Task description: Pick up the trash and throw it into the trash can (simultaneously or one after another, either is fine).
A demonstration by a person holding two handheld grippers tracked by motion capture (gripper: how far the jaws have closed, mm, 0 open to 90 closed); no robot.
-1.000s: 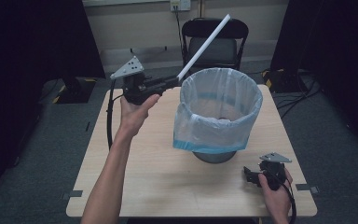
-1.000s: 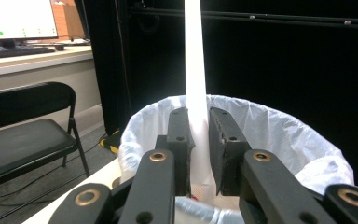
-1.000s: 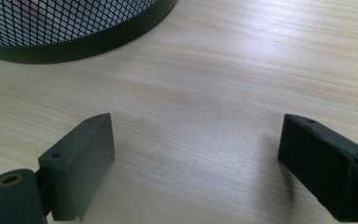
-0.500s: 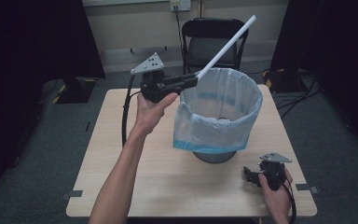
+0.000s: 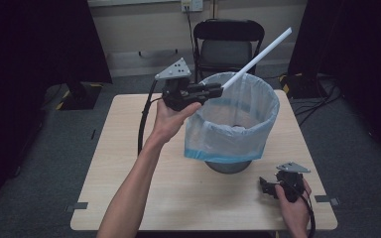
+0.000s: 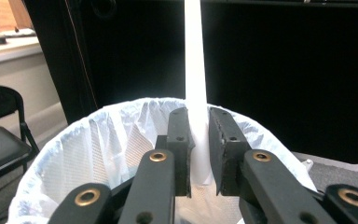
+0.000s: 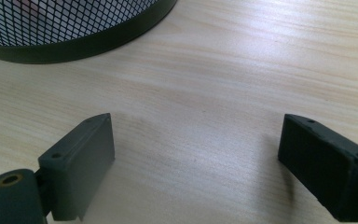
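right gripper [image 5: 267, 185]: low on the table [image 5: 129, 198] at the near right corner, jaws wide apart with nothing between them
bin [image 5: 233, 119]: mid-table, lined with a pale bag (mesh base showing)
left gripper [image 5: 217, 89]: above the bin's rim, clamped on a white stick [image 5: 258, 58]
stick: slanting up and away over the bin

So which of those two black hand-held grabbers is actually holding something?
The left gripper, raised at the white-lined mesh bin, clamps a long white stick. The right gripper rests open on the wooden table.
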